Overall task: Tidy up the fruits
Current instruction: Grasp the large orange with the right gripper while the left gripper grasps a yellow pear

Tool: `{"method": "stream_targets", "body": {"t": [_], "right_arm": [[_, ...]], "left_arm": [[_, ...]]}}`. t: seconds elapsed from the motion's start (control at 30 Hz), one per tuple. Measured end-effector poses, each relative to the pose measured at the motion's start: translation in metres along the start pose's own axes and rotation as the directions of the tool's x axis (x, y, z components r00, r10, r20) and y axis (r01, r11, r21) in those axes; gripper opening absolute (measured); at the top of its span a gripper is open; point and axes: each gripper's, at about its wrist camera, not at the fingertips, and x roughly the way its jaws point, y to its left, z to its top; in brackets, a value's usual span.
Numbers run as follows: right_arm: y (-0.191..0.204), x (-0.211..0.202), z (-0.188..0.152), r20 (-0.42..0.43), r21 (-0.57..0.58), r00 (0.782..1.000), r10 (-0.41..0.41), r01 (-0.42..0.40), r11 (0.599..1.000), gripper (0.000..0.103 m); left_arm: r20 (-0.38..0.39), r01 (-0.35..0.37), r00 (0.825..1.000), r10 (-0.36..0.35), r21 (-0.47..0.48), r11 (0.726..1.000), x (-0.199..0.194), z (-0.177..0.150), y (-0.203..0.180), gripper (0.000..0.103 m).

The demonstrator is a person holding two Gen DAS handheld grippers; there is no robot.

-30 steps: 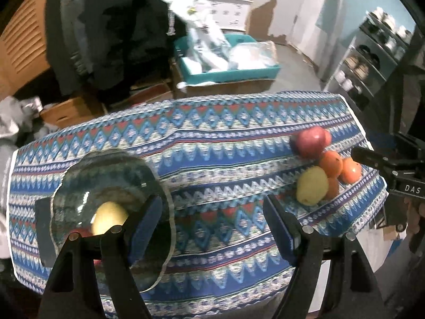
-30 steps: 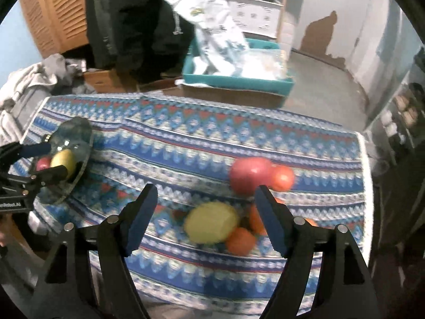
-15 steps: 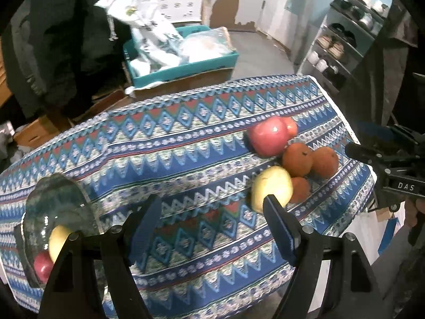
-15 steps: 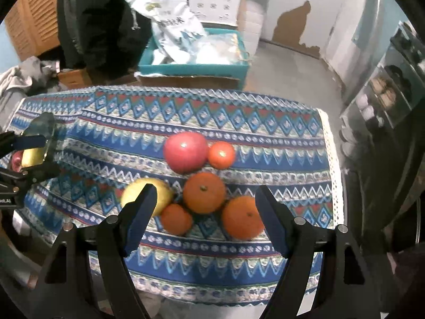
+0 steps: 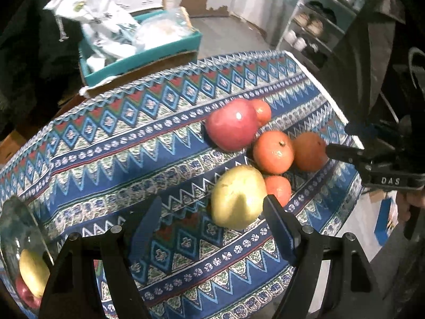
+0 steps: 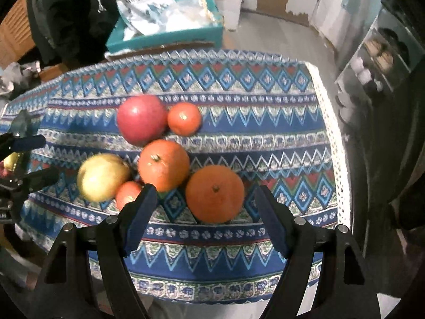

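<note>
A cluster of fruit lies on the patterned tablecloth (image 5: 148,138): a red apple (image 5: 231,124), a yellow apple (image 5: 239,196), and several oranges, the largest (image 6: 214,193) nearest the right gripper. My left gripper (image 5: 212,226) is open and empty, with the yellow apple just ahead between its fingertips. My right gripper (image 6: 204,212) is open and empty, with the large orange just ahead between its fingers. A glass bowl (image 5: 13,226) at the left edge holds a yellow fruit (image 5: 33,272) and a red one.
A teal box (image 6: 170,30) with plastic bags stands behind the table. A shelf rack (image 6: 377,61) is at the right. The table's right edge (image 6: 337,143) is close to the fruit. The right gripper shows in the left wrist view (image 5: 342,154).
Both grippers have moved toward the fruit cluster, which now looks much larger. The bowl has slid to the left edge of the left wrist view. Both stay open.
</note>
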Motion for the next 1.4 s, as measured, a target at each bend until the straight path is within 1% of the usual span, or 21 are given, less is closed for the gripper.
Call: {"method": "stream_targets", "body": {"t": [0.17, 0.33, 0.5, 0.67, 0.73, 0.8, 0.93, 1.0, 1.1, 1.23, 1.3, 1.33, 1.37, 1.4], "right_arm": [[-0.001, 0.020, -0.002, -0.052, -0.007, 0.999, 0.005, -0.006, 1.000, 0.077], [-0.003, 0.044, -0.004, -0.107, -0.006, 0.994, 0.014, -0.015, 1.000, 0.077], [-0.009, 0.062, -0.005, -0.145, 0.012, 0.989, 0.006, -0.004, 1.000, 0.077], [-0.010, 0.075, -0.002, -0.152, 0.020, 0.988, 0.018, -0.015, 1.000, 0.077], [-0.011, 0.082, -0.003, -0.159, 0.030, 0.987, 0.024, -0.020, 0.999, 0.076], [-0.012, 0.088, -0.004, -0.164, 0.037, 0.986, 0.031, -0.026, 0.999, 0.072], [-0.017, 0.092, -0.009, -0.149, 0.070, 0.988, 0.049, -0.038, 0.997, 0.071], [-0.020, 0.091, -0.011, -0.145, 0.096, 0.988, 0.055, -0.042, 0.994, 0.070], [-0.026, 0.086, -0.014, -0.134, 0.117, 0.989, 0.056, -0.041, 0.992, 0.070], [-0.034, 0.070, -0.015, -0.111, 0.120, 0.992, 0.053, -0.040, 0.992, 0.070], [-0.031, 0.061, -0.009, -0.099, 0.117, 0.994, 0.052, -0.040, 0.992, 0.070], [-0.030, 0.057, -0.009, -0.091, 0.116, 0.994, 0.052, -0.042, 0.992, 0.070], [-0.031, 0.054, -0.009, -0.083, 0.117, 0.995, 0.055, -0.045, 0.992, 0.070], [-0.030, 0.051, -0.009, -0.075, 0.117, 0.995, 0.059, -0.050, 0.992, 0.070]], "left_arm": [[-0.031, 0.014, 0.999, -0.013, 0.038, 0.999, 0.019, 0.000, -0.008, 0.080], [-0.063, 0.065, 0.996, -0.063, 0.043, 0.997, 0.033, 0.000, -0.013, 0.080], [-0.096, 0.061, 0.994, -0.054, 0.066, 0.996, 0.051, 0.002, -0.019, 0.080], [-0.120, 0.076, 0.990, -0.068, 0.065, 0.995, 0.061, 0.003, -0.023, 0.080], [-0.129, 0.072, 0.990, -0.062, 0.076, 0.994, 0.064, 0.003, -0.026, 0.080], [-0.143, 0.067, 0.988, -0.054, 0.090, 0.994, 0.069, 0.002, -0.028, 0.080], [-0.165, 0.049, 0.986, -0.032, 0.102, 0.994, 0.079, -0.002, -0.029, 0.081], [-0.159, 0.056, 0.986, -0.042, 0.088, 0.995, 0.081, -0.002, -0.026, 0.085], [-0.152, 0.081, 0.986, -0.072, 0.058, 0.995, 0.083, -0.001, -0.021, 0.086], [-0.135, 0.113, 0.985, -0.105, 0.054, 0.992, 0.084, 0.000, -0.016, 0.087], [-0.130, 0.132, 0.983, -0.126, 0.043, 0.990, 0.084, 0.001, -0.013, 0.085], [-0.126, 0.151, 0.981, -0.145, 0.038, 0.988, 0.083, 0.001, -0.011, 0.079], [-0.119, 0.179, 0.978, -0.174, 0.035, 0.983, 0.082, 0.003, -0.011, 0.071], [-0.117, 0.198, 0.974, -0.193, 0.035, 0.980, 0.081, 0.003, -0.011, 0.067]]}}
